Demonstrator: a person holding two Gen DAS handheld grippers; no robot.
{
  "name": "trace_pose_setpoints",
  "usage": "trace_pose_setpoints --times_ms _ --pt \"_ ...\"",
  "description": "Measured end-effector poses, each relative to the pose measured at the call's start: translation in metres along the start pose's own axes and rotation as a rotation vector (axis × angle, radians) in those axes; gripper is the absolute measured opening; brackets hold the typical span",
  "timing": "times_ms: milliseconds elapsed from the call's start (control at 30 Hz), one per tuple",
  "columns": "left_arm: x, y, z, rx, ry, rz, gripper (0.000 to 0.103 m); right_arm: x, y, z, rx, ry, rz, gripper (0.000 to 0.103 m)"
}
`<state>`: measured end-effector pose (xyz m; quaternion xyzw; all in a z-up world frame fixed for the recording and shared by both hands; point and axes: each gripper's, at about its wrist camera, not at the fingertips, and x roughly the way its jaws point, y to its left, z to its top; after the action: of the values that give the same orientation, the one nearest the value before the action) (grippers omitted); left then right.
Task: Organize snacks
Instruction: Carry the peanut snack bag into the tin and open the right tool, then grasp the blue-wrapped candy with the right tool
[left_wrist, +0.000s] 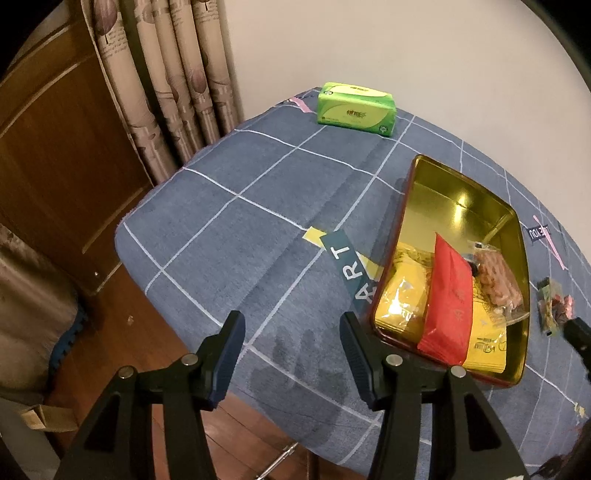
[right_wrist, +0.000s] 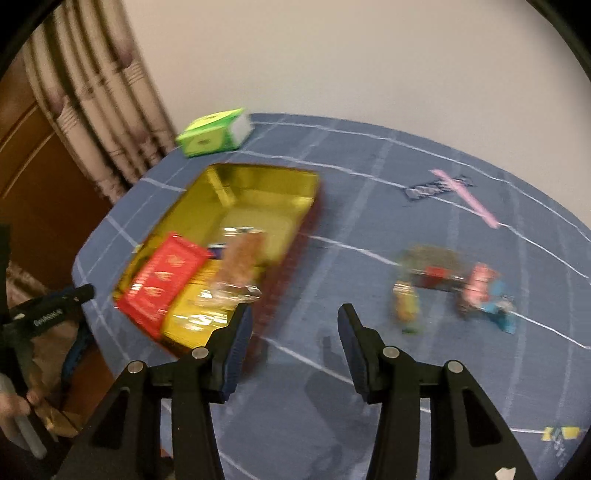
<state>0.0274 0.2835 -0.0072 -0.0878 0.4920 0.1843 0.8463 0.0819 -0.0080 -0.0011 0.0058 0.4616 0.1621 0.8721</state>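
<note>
The loose snacks (right_wrist: 454, 291) lie on the blue cloth (right_wrist: 369, 166), right of the tin (right_wrist: 258, 181), in a blurred row whose long axis seems to run left to right. They are ahead and to the right of the right gripper (right_wrist: 293, 339), which is nearer and has released, empty fingers. The left gripper (left_wrist: 291, 354), also parted and empty, hangs just left of the tin, far from them.

Motion-blurred loose snacks (right_wrist: 454, 291) on the cloth, wrappers unreadable; tin (right_wrist: 258, 192) edges smeared.
</note>
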Motion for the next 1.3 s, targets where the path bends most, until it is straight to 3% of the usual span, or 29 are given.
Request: trace_pose_setpoints --times_ms 300,533,1067,1300 --pt "0.002 -0.011 -0.002 0.028 -0.002 0.032 0.055 -0.017 -0.111 -0.029 0.036 -0.007 -0.135 0.046" --pt "-0.005 -0.028 -0.005 0.071 -0.021 0.034 0.054 0.005 -0.166 -0.036 -0.009 0.04 -0.139 0.045" --pt "-0.028 -0.096 -0.014 0.226 -0.008 -0.004 0.054 0.045 -0.177 -0.006 -0.278 0.064 -0.009 0.044" --pt "-0.031 -0.128 -0.011 0.264 -0.004 -0.05 0.054 0.048 -0.177 -0.01 -0.219 0.018 0.013 0.036"
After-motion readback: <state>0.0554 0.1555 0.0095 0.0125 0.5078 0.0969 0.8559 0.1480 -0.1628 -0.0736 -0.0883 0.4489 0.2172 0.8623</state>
